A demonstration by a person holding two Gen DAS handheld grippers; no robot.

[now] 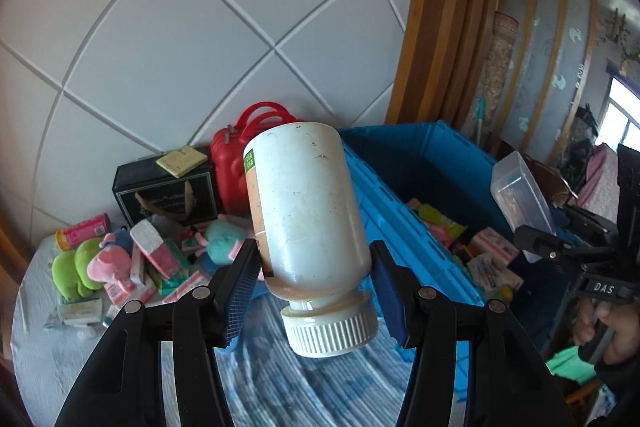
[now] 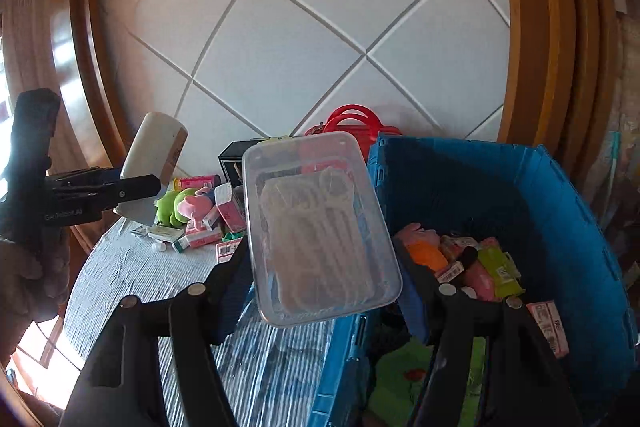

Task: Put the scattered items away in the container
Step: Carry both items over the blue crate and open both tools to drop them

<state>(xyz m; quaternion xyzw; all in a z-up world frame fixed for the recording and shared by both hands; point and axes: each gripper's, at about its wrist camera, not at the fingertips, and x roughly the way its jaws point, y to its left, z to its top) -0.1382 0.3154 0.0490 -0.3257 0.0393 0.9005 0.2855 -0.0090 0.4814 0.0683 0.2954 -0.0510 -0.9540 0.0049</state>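
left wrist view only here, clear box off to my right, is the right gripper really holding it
observer: yes, the right gripper has the box pinched between both pads.
operator: anything in it
observer: pale pieces, too blurred to name.
operator: whats past it on the right
observer: the bin, with a pink and orange plush and a green packet lying in it.

crate floor hidden, labels (pink boxes) illegible
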